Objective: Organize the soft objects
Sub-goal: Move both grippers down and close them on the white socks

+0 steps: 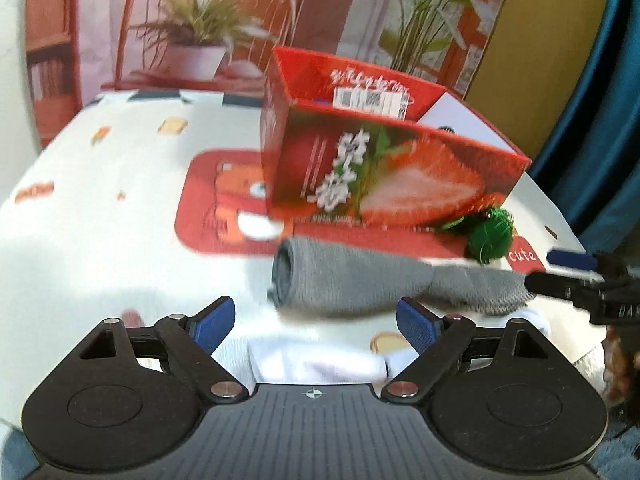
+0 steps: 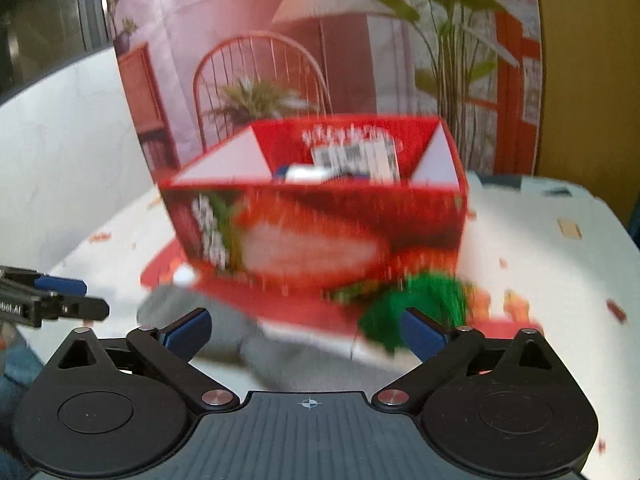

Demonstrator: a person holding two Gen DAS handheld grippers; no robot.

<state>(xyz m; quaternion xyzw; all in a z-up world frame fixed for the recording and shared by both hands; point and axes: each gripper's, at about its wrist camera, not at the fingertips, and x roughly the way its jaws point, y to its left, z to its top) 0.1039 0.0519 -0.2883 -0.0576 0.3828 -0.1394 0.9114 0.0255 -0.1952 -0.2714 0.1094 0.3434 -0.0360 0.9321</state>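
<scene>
On the counter point(image 1: 100, 216), covered in a white patterned cloth, a red mat point(image 1: 224, 204) lay near the middle, and on it stood an open red strawberry box point(image 1: 384, 172).

In the left wrist view, the left gripper point(image 1: 315, 322) had its blue-padded fingers point(image 1: 214, 322) spread wide with nothing between them. Just ahead of them lay a grey rolled towel point(image 1: 352, 280), its long axis running left to right across the view, parallel to the box's front wall. The rolled end faced left, showing its spiral; the looser end trailed off to the right, toward the right gripper point(image 1: 560, 280) at that edge of the frame. Whether those fingers touched the cloth could not be told. The towel rested on the cloth at the near edge of the mat, in front of the box. The roll sat between the lines of the two left fingers but beyond their tips, not touching them. A green scrubber ball point(image 1: 490, 236) sat on the mat at the box's front right corner, just behind the towel's right end.

The right wrist view was blurred. The right gripper's own fingers point(image 2: 188, 332) were also wide apart and empty. The grey towel point(image 2: 248, 344) lay just past them, low and left of centre, and the green ball point(image 2: 404, 308) stood close to the right finger. Some white and blue items point(image 2: 316, 174) showed inside the box point(image 2: 320, 236), too blurred to name.
</scene>
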